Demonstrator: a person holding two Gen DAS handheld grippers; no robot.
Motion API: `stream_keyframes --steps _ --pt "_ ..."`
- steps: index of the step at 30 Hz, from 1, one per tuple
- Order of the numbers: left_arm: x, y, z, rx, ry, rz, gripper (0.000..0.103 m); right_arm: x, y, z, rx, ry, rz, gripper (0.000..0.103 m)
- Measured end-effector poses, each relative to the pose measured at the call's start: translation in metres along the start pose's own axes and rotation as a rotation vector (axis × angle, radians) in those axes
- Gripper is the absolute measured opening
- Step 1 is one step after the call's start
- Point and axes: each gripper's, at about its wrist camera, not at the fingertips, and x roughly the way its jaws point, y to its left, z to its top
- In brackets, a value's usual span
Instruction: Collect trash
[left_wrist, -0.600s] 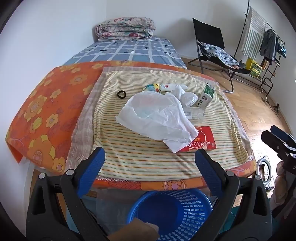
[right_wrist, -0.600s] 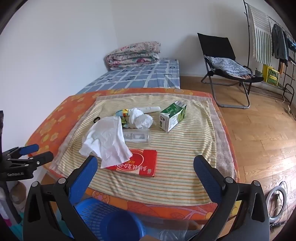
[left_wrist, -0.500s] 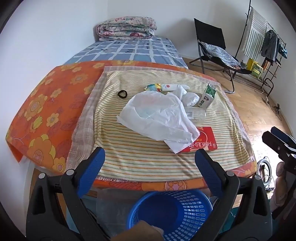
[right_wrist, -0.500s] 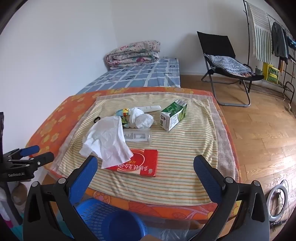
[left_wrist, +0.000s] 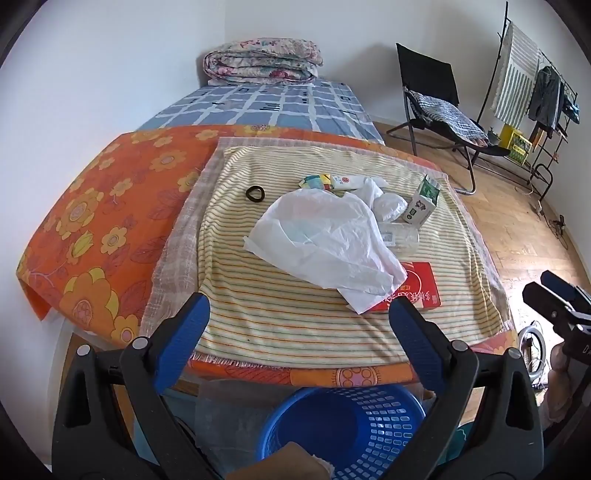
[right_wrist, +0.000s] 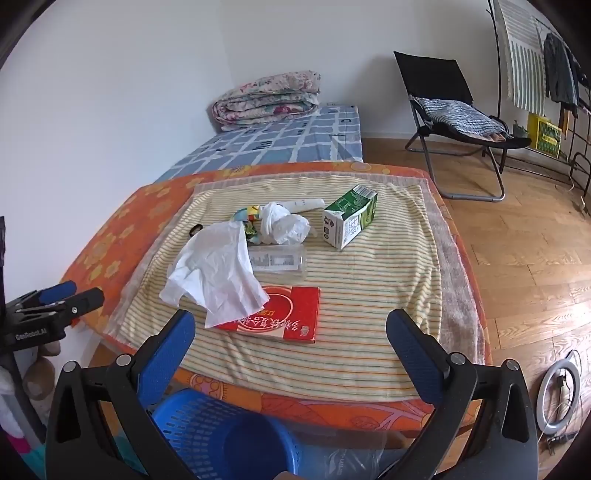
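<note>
Trash lies on a striped towel (left_wrist: 258, 314) on the table: a white plastic bag (left_wrist: 332, 240) (right_wrist: 221, 269), a red flat box (left_wrist: 417, 291) (right_wrist: 288, 314), a green milk carton (left_wrist: 423, 201) (right_wrist: 351, 219), a clear plastic container (right_wrist: 279, 258), a crumpled white wad (right_wrist: 286, 227), a white tube (left_wrist: 345, 181), colourful wrappers (left_wrist: 314, 181) and a black ring (left_wrist: 255, 194). A blue basket (left_wrist: 343, 428) (right_wrist: 221, 439) stands below the table's near edge. My left gripper (left_wrist: 299, 325) is open and empty above the basket. My right gripper (right_wrist: 290, 339) is open and empty, near the red box.
An orange flowered cloth (left_wrist: 103, 221) covers the table. Behind it is a bed (left_wrist: 273, 107) with a folded quilt (left_wrist: 262, 62). A black folding chair (right_wrist: 454, 122) and a clothes rack (left_wrist: 532, 92) stand on the wooden floor at the right. A ring light (right_wrist: 561, 391) lies on the floor.
Both grippers have shifted slightly; the view is almost the same. Both stay open and empty.
</note>
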Motion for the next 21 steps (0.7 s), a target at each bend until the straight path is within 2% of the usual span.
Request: stream_keyframes --steps 21 --pt "-0.0001 0.0044 0.0026 -0.002 -0.002 0.001 0.1 0.0032 -0.003 -0.0021 0.02 0.022 0.015 0.103"
